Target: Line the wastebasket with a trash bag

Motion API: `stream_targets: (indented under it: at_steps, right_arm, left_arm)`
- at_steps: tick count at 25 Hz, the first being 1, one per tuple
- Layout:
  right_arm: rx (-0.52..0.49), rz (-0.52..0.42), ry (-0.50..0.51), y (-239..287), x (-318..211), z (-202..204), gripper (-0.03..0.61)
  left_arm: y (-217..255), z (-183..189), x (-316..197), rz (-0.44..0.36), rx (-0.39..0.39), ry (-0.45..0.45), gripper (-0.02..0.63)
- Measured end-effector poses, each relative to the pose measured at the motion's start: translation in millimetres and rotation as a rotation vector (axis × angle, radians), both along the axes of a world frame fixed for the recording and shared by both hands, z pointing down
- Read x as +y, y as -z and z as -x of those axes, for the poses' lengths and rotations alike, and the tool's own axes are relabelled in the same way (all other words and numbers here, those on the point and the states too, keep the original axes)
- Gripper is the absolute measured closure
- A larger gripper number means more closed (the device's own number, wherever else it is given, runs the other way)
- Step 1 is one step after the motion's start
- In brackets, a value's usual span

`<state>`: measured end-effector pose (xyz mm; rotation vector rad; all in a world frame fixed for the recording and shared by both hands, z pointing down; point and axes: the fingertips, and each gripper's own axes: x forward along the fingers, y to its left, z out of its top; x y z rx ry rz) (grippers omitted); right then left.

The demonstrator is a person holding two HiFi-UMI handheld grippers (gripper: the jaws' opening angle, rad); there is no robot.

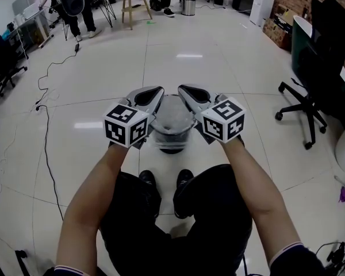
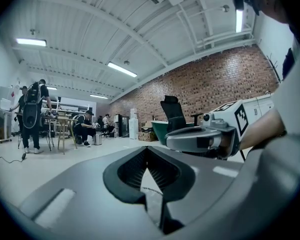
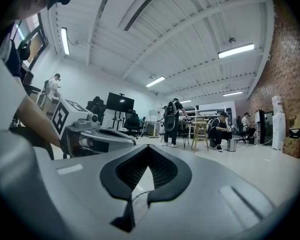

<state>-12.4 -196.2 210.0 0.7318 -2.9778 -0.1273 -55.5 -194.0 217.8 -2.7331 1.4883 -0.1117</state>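
Note:
A dark round wastebasket (image 1: 171, 145) stands on the floor just ahead of the person's shoes. A clear trash bag (image 1: 171, 121) is spread over its mouth. My left gripper (image 1: 158, 89) and right gripper (image 1: 183, 88) are held level side by side above the basket and point away from the person. Both are shut. In the left gripper view the jaws (image 2: 147, 150) meet at the tips, with thin clear film (image 2: 152, 191) caught lower between them. The right gripper view shows its jaws (image 3: 149, 149) also closed, with clear film (image 3: 136, 198) pinched in them. Each gripper appears in the other's view.
A black office chair (image 1: 311, 91) stands at the right. Cables (image 1: 46, 114) trail over the tiled floor at the left. Far back are people, a wooden stool (image 1: 130, 2) and a metal bin (image 1: 188, 6). A brick wall runs along the right side.

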Motion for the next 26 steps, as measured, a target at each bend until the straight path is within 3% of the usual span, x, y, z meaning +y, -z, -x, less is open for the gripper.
stream_targets:
  at_steps: [26]
  right_arm:
    - [0.005, 0.007, -0.009, -3.9, -1.9, -0.1, 0.578]
  left_arm:
    - [-0.9, 1.5, 3.0, 0.001, 0.000, 0.000, 0.603]
